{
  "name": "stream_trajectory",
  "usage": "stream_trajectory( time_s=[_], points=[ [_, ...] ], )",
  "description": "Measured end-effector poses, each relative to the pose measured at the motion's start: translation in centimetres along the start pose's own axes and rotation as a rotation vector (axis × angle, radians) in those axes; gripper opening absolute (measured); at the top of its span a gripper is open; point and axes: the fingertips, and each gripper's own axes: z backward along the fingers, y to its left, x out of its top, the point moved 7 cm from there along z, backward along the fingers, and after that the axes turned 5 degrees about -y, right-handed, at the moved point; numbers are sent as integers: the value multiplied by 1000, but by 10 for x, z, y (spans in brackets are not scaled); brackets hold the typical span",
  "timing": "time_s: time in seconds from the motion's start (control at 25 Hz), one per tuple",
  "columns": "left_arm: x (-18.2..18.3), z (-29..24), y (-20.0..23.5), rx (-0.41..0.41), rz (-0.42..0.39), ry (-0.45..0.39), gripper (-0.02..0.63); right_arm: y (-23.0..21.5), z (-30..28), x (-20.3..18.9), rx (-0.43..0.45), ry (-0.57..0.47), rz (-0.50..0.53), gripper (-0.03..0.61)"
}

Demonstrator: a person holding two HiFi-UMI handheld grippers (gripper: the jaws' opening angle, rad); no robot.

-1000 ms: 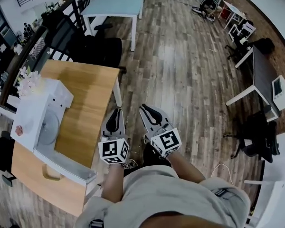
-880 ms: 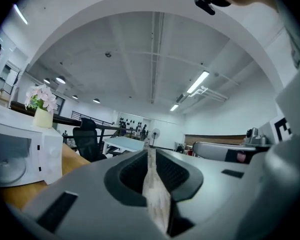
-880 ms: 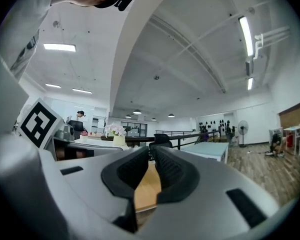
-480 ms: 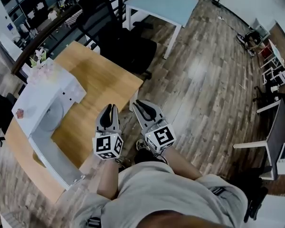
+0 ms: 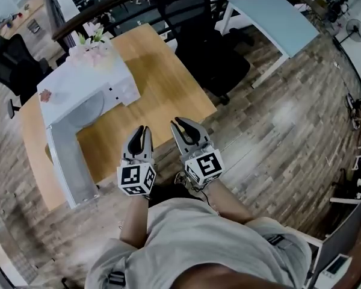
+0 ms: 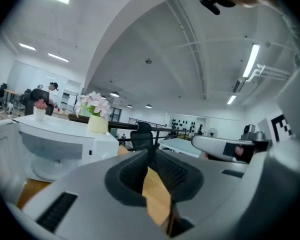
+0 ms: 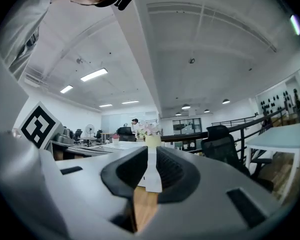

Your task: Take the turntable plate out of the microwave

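Swung round since a second ago, both grippers now face the light-brown wooden desk, which was off to their left before. White box microwave sits on the desk's left part, its white door hanging wide open toward the person. Round clear-grey glass turntable plate lies flat inside the cavity, untouched; only its front arc shows under the oven top. Left gripper is over the desk's near edge, jaws a narrow slit apart, nothing between. Right gripper is beside it, jaws easing open, also empty.
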Motion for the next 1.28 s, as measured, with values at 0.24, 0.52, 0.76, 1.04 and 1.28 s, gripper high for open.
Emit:
stream_trajectory(
  time_s=[0.24,0.52,0.76,1.04,1.28],
  points=[
    [2,29,60,162,17,-9,63,40,-56,-24,151,41,-53,58],
    [1,44,137,254,92,-18,63,92,-117,-50,259,124,-48,61],
    [-12,50,188,288,165,-18,63,126,-153,-81,299,201,-64,64],
    [-41,48,233,376,249,31,63,137,-195,-127,338,314,-182,67],
    [-74,30,270,449,320,89,63,138,-237,-187,354,445,-375,69]
  ],
)
